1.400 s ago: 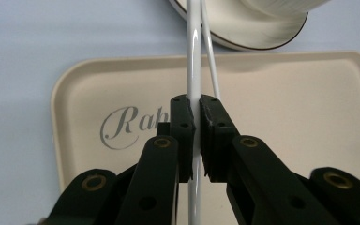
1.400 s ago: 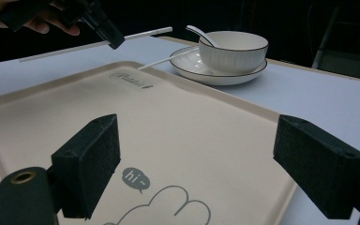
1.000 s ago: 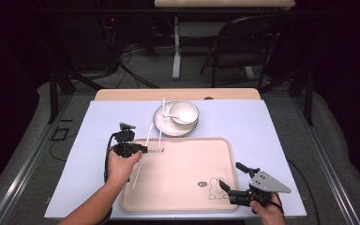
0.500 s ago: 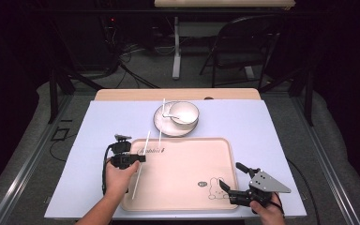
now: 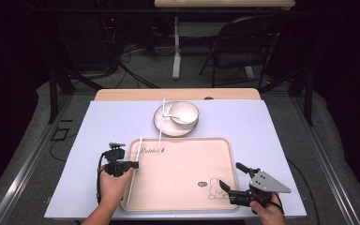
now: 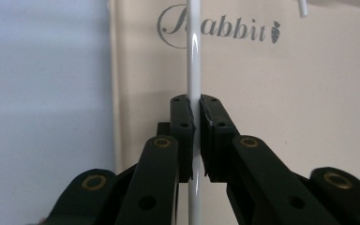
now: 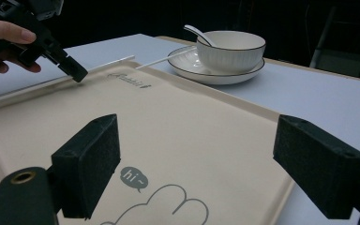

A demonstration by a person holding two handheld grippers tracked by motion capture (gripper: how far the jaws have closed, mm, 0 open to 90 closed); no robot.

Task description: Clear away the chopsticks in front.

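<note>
Holding a white chopstick over the tray's left rim, left tongs clamped on it.

Left gripper (image 5: 130, 165) pinches the near chopstick (image 5: 135, 164) about mid-shaft, pads (image 6: 184, 123) tight on either side; its long axis runs fore and aft along the left rim of the beige tray (image 5: 187, 185), tip toward the "Rabbit" print. Second chopstick (image 5: 162, 119) lies farther off, one end on the plate (image 5: 161, 124) beside the bowl (image 5: 184, 112), roughly parallel, well apart to the right; the left hand is nearer it. Right gripper (image 5: 228, 190) sits at the tray's near right corner, jaws wide and empty, well apart from both sticks.
</note>
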